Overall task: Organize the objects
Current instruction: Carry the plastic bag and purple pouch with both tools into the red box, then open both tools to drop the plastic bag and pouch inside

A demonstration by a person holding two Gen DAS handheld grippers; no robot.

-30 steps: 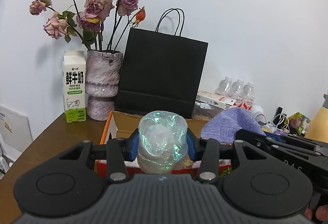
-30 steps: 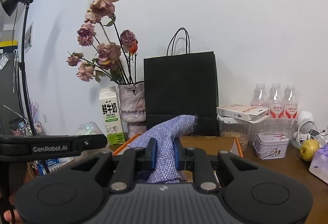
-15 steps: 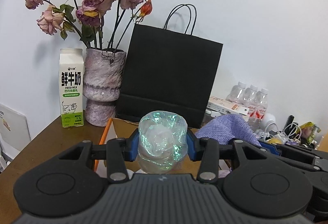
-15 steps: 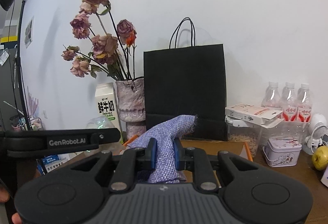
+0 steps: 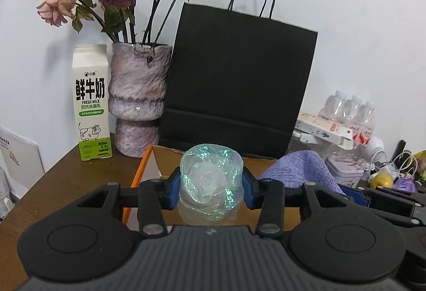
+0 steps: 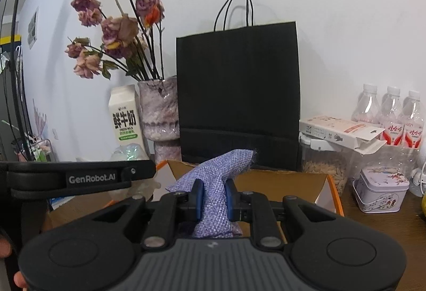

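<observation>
Now we grip an iridescent crumpled plastic wrap (image 5: 211, 184) between the blue pads of our left gripper (image 5: 211, 191), low in the frame's centre, above the open cardboard box (image 5: 149, 166). Our right gripper (image 6: 214, 198) pinches a purple woven pouch (image 6: 213, 184) with jaws narrow, at lower centre of its view. Behind stand a black paper bag (image 5: 239, 83) and a milk carton (image 5: 91, 102) at left.

Your left gripper (image 5: 211, 191) is matt black plastic, clamping a crinkled, iridescent film wrapper (image 5: 210, 184). Your right gripper (image 6: 213, 196) pinches a coarse-woven purple cloth (image 6: 215, 184). The paper bag (image 5: 239, 83) looks matt, the vase (image 5: 138, 99) rough and glittery, the desk (image 5: 66, 182) dark wood.
</observation>
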